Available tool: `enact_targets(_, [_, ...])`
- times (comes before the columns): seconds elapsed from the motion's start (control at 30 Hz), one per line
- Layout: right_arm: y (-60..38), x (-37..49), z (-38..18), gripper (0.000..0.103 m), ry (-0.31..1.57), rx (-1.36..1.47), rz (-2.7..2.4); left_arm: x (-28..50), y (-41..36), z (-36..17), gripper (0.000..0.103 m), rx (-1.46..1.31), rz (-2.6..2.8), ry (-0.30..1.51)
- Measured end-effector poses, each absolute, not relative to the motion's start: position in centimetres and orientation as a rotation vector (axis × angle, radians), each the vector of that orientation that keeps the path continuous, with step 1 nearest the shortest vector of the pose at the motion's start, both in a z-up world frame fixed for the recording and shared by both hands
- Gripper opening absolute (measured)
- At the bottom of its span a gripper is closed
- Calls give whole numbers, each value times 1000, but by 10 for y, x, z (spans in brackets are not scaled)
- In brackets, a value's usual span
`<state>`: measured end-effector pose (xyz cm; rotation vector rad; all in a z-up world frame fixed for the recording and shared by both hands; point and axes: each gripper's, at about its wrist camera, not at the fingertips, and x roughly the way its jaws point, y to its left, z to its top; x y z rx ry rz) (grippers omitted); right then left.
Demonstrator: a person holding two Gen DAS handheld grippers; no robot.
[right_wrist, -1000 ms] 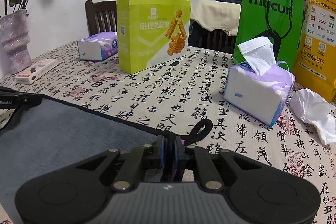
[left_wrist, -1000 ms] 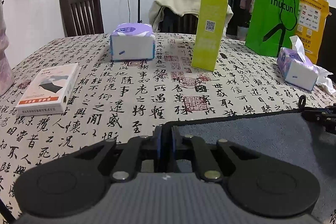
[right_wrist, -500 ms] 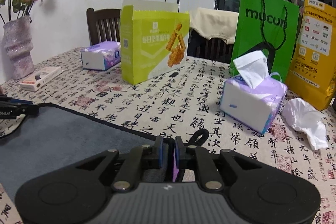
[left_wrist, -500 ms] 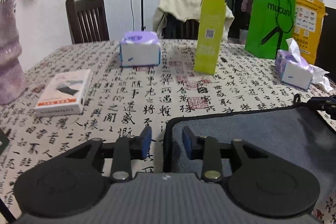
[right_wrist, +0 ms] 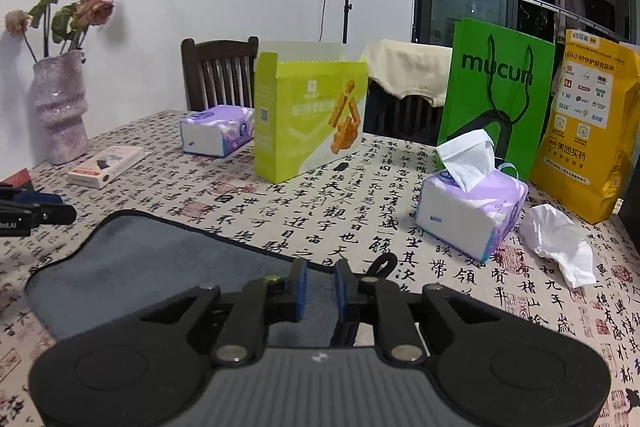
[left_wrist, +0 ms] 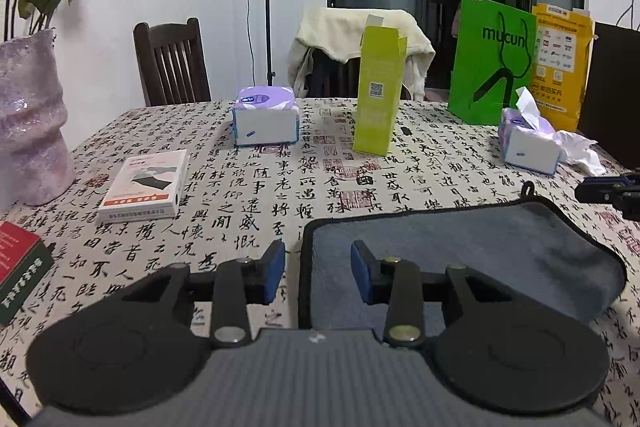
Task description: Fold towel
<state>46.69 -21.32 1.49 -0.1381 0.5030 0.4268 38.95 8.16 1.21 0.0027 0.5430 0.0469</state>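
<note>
Grey towel (left_wrist: 472, 251) lies folded at near table edge. Left gripper (left_wrist: 318, 271) fingers spread, straddling its left hem; right gripper (right_wrist: 320, 287) slightly parted, holding nothing. Next fold: pinch both layers squarely, align hems.

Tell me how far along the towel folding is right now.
One fold looks done: the gray towel lies doubled on the table, its folded edge rounded at the right. Nothing is in hand; the left tool and the right tool are both open above its corners. What is left is probably another fold, if a smaller bundle is wanted.
</note>
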Motion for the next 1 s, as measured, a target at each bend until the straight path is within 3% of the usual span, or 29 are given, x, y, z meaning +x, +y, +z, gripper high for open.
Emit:
enact_targets(0.67, [-215,393,27,20,465,-126,467,308,70,27,45,7,52,489])
enact_targets(1.0, [-213,360,26,35,457,-117,480,279,67,27,53,18,53,481])
